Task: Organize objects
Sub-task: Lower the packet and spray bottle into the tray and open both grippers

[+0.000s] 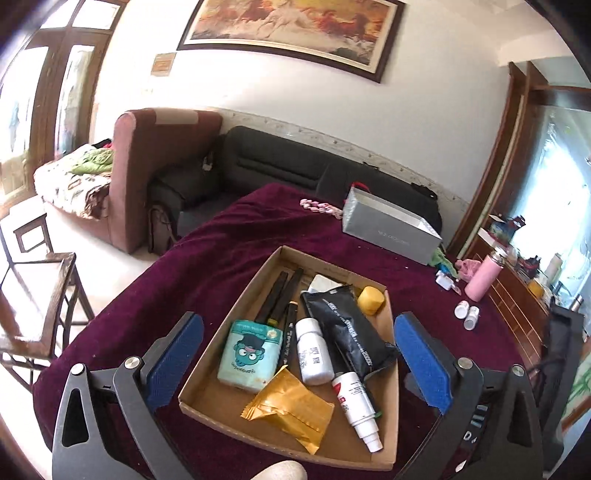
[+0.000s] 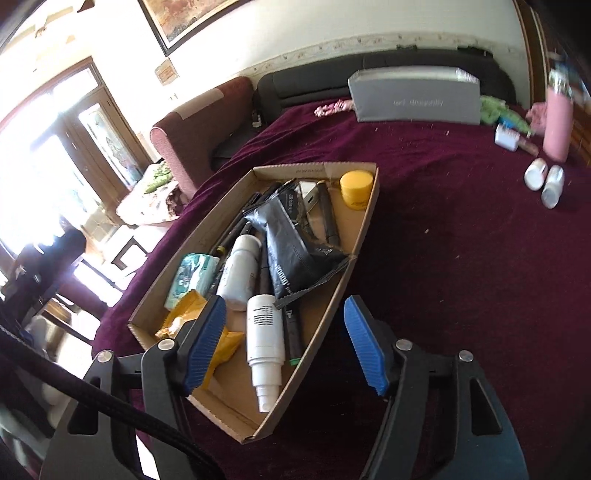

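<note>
- Left wrist view: the left gripper (image 1: 295, 354) stands with its jaws wide apart and nothing pressed between the blue pads; they straddle the cardboard tray (image 1: 207, 400) from above.
- Inside the tray, at its near end, lie a gold foil packet (image 1: 288, 410) and a white spray bottle (image 1: 358, 406); beyond them are a teal tissue pack (image 1: 249, 354), a white pill bottle (image 1: 314, 350) and a black pouch (image 1: 351, 332), with a yellow cap (image 1: 371, 300) in the far corner.
- Handling, as I judge it: the tray looks like light, thin card that may flex when loaded, so take it by its two long walls. The foil packet would be crinkly and slippery; the bottles are stiff and round and may roll.
- Right wrist view: the right gripper (image 2: 286, 345) has its jaws partly open and holds nothing; one pad hangs over the tray's near end, the other outside its right wall.
- Well right of the tray, two small white bottles (image 2: 545, 181) lie loose, a pink flask (image 2: 557, 125) behind them.
- Behind the tray stands a grey box (image 2: 417, 101); all rest on a maroon velvety cloth (image 2: 461, 258) over the tabletop, with a dark sofa (image 2: 306, 86) and a framed painting (image 2: 173, 18) beyond.
</note>
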The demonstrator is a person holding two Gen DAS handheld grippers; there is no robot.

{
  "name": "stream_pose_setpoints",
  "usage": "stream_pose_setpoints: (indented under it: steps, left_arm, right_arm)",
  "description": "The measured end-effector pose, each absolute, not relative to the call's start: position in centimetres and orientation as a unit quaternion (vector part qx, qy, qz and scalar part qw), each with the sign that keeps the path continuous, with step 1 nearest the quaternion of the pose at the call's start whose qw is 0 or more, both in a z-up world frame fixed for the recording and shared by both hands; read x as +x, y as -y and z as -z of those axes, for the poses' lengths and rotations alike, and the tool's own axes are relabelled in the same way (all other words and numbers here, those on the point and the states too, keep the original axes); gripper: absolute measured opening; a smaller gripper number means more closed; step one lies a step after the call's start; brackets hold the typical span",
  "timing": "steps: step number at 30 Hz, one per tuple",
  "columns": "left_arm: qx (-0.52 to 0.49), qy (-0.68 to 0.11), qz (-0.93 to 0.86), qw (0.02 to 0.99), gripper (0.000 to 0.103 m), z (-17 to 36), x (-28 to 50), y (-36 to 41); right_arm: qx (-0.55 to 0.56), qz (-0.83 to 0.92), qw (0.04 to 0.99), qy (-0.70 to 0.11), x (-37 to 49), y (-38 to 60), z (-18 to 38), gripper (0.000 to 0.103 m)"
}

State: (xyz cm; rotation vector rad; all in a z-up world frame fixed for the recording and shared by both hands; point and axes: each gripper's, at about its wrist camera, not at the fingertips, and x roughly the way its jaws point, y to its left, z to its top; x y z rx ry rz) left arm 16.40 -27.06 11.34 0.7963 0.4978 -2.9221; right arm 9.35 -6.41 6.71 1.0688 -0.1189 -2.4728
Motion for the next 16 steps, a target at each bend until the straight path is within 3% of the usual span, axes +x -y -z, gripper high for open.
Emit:
stream_pose_setpoints:
  steps: [5, 16]
  left_arm:
    - [0.272, -0.107, 0.946, 0.138, 0.101, -11.1, 16.3, 26.0]
    - [0.259, -0.063, 0.946, 0.187, 0.101, -11.3, 17.4, 24.6]
  right_arm:
    - [0.334, 0.927, 0.168, -0.027, 11.2, 7.3, -7.5, 0.081]
    - [0.332, 0.925, 0.179, -0.053, 11.9, 8.2, -7.2, 0.081]
